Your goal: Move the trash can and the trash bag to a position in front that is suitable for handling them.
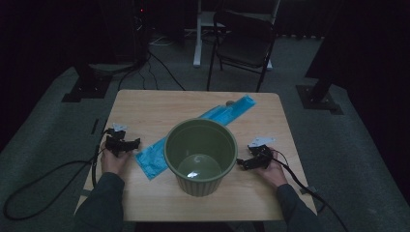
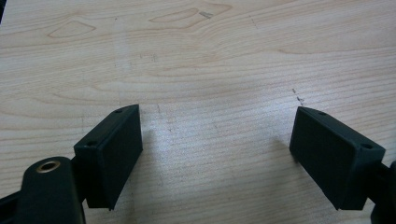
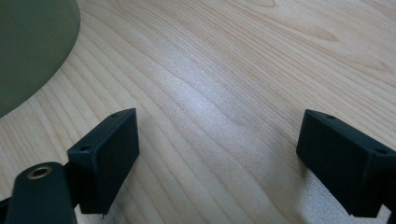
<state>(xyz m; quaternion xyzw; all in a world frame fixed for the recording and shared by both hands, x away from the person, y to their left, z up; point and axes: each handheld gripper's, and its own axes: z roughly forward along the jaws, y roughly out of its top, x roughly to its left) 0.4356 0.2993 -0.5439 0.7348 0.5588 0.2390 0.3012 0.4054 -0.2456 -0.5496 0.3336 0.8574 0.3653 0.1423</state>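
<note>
Here, green pot (image 1: 200,157) between both grippers, left gripper (image 1: 126,144) fingers apart, right gripper (image 1: 244,163) fingers apart, nothing held.

On the bench (image 1: 145,104) a green pot (image 1: 200,155) stands in front of me, near the 6 o'clock edge. My left hand-held gripper (image 1: 122,144) rests at the pot's 9 o'clock, my right hand-held gripper (image 1: 257,157) at its 3 o'clock. A long blue bag (image 1: 220,113) lies slanted behind the pot, from 8 o'clock toward 1 o'clock. A dark chair (image 1: 244,41) stands beyond the bench at 12 o'clock.

Green ribbed pot (image 1: 200,155) stands upright (empty) beside blue bag (image 1: 193,133).
</note>
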